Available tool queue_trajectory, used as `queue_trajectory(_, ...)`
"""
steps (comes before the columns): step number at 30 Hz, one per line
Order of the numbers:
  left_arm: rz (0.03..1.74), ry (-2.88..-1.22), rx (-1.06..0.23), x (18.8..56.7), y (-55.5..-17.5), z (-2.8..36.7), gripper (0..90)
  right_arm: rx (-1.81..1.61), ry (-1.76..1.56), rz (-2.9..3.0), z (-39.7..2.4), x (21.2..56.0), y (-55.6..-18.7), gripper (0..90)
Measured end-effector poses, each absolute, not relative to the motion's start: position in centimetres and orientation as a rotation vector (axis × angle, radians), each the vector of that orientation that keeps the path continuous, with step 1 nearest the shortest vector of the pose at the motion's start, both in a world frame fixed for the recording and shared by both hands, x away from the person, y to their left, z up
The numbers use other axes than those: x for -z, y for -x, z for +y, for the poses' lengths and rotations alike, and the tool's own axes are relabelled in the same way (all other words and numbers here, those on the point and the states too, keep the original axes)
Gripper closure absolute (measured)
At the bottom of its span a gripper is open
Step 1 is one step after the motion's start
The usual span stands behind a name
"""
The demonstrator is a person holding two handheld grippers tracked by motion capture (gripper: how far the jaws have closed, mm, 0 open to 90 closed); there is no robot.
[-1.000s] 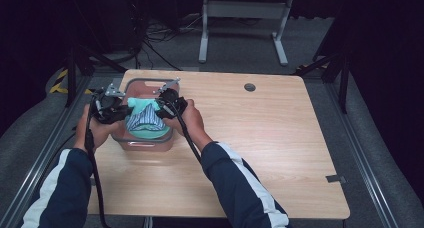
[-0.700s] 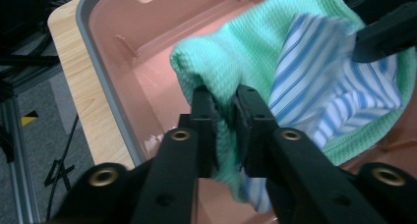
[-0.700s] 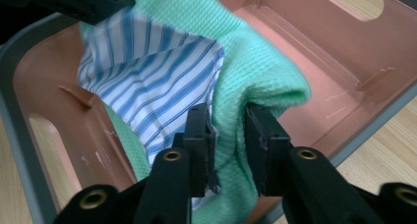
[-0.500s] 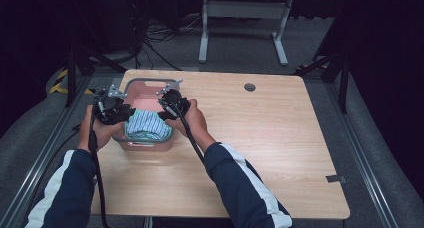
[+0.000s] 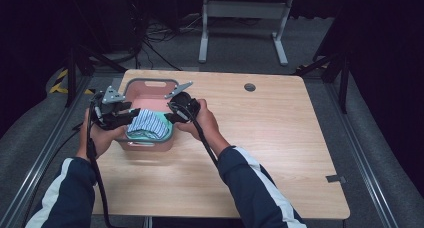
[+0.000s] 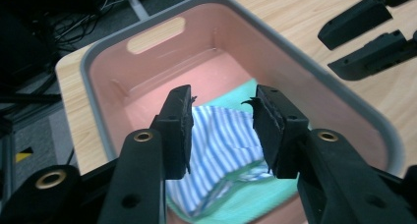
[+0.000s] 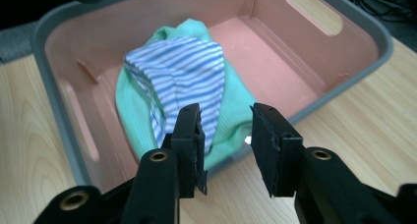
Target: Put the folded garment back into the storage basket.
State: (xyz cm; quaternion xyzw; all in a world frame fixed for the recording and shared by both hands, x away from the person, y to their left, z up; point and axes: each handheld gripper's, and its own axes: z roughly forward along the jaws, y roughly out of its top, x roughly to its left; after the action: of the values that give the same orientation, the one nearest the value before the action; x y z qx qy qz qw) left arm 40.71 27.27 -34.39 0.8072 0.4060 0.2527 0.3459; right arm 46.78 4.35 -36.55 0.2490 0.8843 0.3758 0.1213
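Both tongs (image 5: 131, 115) (image 5: 170, 114) released cloth (image 5: 147, 124), now open.

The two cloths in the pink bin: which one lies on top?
The blue-and-white striped cloth lies on top, draped over the plain mint-green cloth, whose edges show around it inside the pink bin.

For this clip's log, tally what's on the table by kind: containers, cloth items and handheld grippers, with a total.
Containers: 1, the pink plastic bin with a grey rim.
Cloth items: 2, a blue-and-white striped cloth lying on a mint-green cloth, both inside the bin.
Handheld grippers: 2, the left gripper and right gripper, both open above the bin.
Total: 5.
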Motion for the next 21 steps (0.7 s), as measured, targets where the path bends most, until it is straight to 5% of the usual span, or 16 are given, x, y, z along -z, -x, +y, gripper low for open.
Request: queue_trajectory(21,0.916,-2.083,-0.659,34.3,-36.7,22.0,35.3,-1.04,-0.745,2.444,-3.9,34.8,-44.6,32.4)
